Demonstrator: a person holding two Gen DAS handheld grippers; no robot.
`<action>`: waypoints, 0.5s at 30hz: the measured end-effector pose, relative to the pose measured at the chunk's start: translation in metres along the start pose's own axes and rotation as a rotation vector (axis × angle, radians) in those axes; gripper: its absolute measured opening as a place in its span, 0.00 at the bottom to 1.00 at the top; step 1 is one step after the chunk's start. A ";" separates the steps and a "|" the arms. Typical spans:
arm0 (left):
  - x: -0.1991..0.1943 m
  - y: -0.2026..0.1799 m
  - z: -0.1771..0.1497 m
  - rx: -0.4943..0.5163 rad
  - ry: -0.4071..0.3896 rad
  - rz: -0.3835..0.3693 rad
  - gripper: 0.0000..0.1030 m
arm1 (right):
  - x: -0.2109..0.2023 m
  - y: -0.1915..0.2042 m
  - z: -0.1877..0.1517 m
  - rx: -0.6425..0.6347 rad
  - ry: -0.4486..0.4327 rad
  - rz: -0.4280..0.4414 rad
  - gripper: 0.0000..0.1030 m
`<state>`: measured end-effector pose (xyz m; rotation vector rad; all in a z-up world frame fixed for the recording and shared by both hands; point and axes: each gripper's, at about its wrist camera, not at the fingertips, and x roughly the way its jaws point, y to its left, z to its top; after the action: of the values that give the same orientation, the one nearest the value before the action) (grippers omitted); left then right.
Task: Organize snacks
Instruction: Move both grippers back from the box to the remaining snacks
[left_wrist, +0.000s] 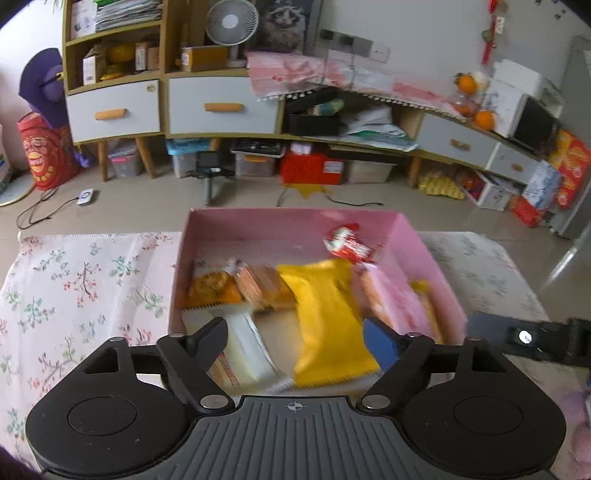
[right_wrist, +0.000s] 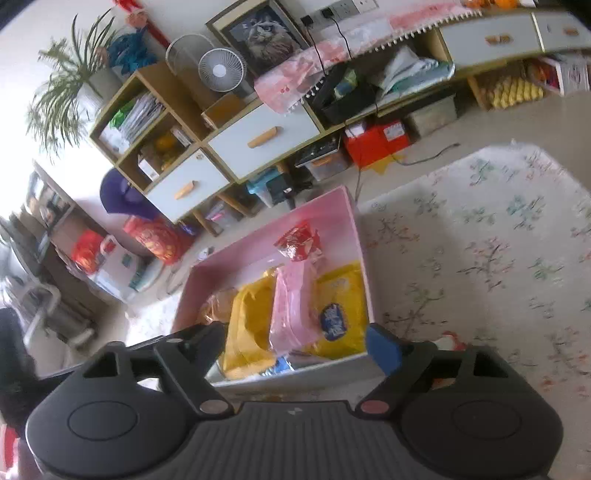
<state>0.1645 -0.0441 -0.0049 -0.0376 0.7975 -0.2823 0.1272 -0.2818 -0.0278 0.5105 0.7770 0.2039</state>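
An open pink box (left_wrist: 291, 214) sits on the floral cloth and holds several snack packets. Among them are a yellow one (left_wrist: 328, 310), a red one (left_wrist: 347, 243) at the far end, an orange one (left_wrist: 210, 288), a white one (left_wrist: 247, 350) and a pink one (left_wrist: 395, 299). My left gripper (left_wrist: 295, 332) hovers open over the box's near end, with nothing between its pads. My right gripper (right_wrist: 295, 334) is also open and empty, above the near edge of the box (right_wrist: 321, 210). Below it lie a pink packet (right_wrist: 295, 302), two yellow ones (right_wrist: 343, 295) and the red one (right_wrist: 299, 240).
The floral tablecloth (left_wrist: 85, 280) spreads on both sides of the box. Beyond the table's far edge is a tiled floor, with a drawer cabinet (left_wrist: 221, 107), a small fan (left_wrist: 232, 22) and storage bins (left_wrist: 310, 166) beneath. A black device part (left_wrist: 524, 336) lies right of the box.
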 end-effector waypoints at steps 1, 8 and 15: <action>-0.007 -0.002 -0.004 0.007 -0.007 -0.001 0.83 | -0.003 0.001 -0.001 -0.003 -0.001 -0.004 0.74; -0.054 -0.007 -0.031 0.042 -0.011 0.024 0.92 | -0.028 0.010 -0.016 -0.023 -0.010 -0.030 0.84; -0.091 -0.002 -0.056 0.076 0.010 0.059 0.95 | -0.043 0.022 -0.037 -0.117 -0.030 -0.076 0.85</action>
<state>0.0637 -0.0178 0.0203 0.0593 0.7962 -0.2566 0.0707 -0.2649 -0.0128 0.3715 0.7489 0.1695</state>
